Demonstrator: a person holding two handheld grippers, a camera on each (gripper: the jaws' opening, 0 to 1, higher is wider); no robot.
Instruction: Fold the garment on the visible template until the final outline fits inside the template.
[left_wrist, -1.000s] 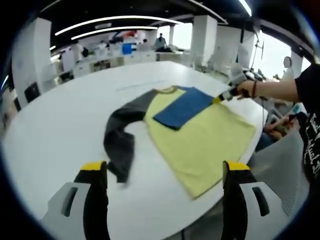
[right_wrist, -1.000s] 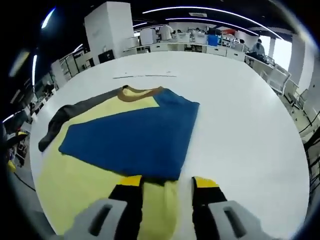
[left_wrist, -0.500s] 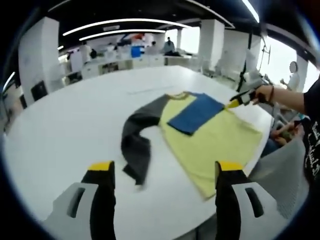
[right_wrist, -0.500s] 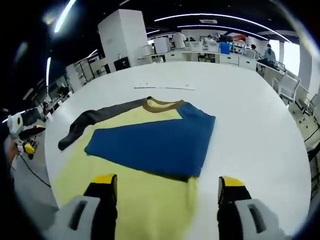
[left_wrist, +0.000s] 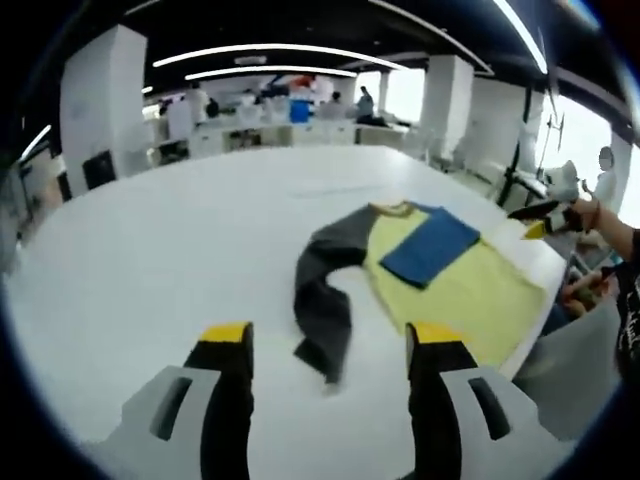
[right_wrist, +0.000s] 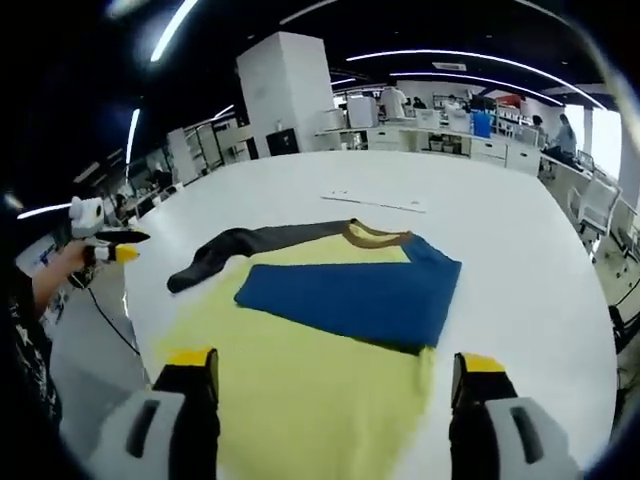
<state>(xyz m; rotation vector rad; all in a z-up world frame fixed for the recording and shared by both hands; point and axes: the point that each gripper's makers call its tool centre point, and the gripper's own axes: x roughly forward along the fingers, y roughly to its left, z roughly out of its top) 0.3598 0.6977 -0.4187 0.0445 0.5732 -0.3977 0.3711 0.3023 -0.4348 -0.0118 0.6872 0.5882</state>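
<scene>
A long-sleeved shirt lies flat on the white table (left_wrist: 150, 230). Its yellow body (left_wrist: 470, 290) reaches the table's near edge. One blue sleeve (left_wrist: 432, 245) is folded across the chest, and the dark grey sleeve (left_wrist: 325, 295) trails out to the side. My left gripper (left_wrist: 330, 340) is open and holds nothing, well short of the grey sleeve. In the right gripper view I see the yellow body (right_wrist: 300, 380), blue sleeve (right_wrist: 350, 300), grey sleeve (right_wrist: 240, 248) and brown collar (right_wrist: 375, 235). My right gripper (right_wrist: 335, 362) is wide open above the shirt's hem, holding nothing.
A thin marked line (right_wrist: 375, 198) lies on the table (right_wrist: 520, 260) beyond the collar. A person's hand holds the right gripper (left_wrist: 540, 212) at the table's edge, and the left gripper (right_wrist: 100, 245) shows off the table's other side. Desks, pillars and people fill the room behind.
The right jaws spread from a narrow gap at the blue sleeve's edge to wide open and drew back. The left gripper also pulled away, its jaws a little closer together.
</scene>
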